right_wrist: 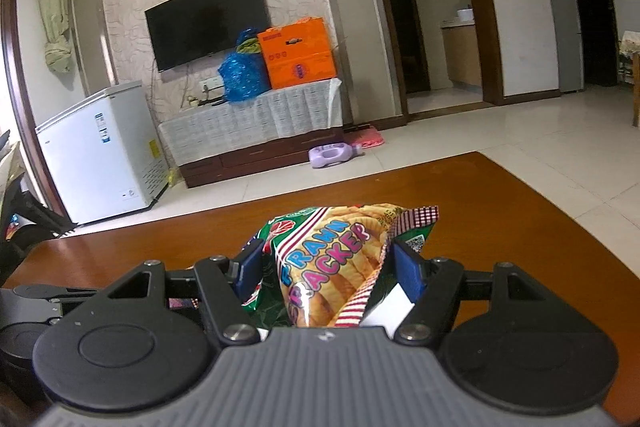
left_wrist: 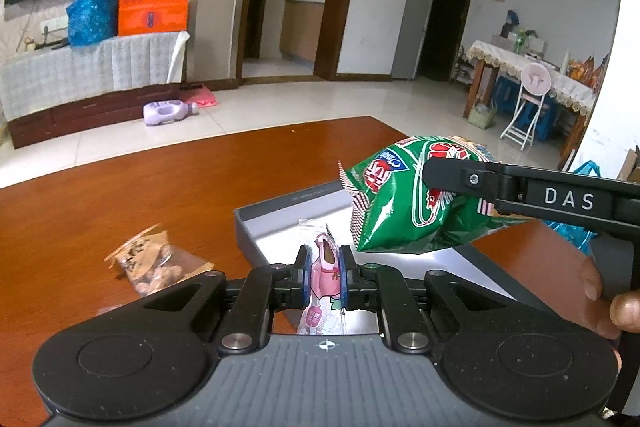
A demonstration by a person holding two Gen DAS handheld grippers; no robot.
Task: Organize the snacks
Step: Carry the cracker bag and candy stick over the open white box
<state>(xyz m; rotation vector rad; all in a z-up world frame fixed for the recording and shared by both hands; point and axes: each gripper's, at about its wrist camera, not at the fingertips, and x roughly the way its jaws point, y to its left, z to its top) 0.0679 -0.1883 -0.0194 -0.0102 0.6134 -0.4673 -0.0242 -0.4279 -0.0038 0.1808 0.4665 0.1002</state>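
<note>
— Holding both packets up over the shallow grey cardboard box lid (left_wrist: 280, 205), are they?

— Looks so. The left tongs (left_wrist: 325, 269) are pinched narrow on a small pink-and-white wrapped sweet (left_wrist: 325, 259), its wrapper standing upright between the blue pads. I'd guess it is kept high to drop straight into the tray below.

— And the crackers?

— The right tongs (right_wrist: 326, 267) clamp the puffy green prawn cracker bag (left_wrist: 404, 203) across its middle, at about two o'clock from the sweet, hanging above the tray's far side.

— Anything left out?

— A clear packet of brown nuts with a tan label (left_wrist: 154, 261) lies on the glossy reddish wooden worktop (left_wrist: 160, 179), at ten o'clock from the left tongs, well apart from the tray.
</note>
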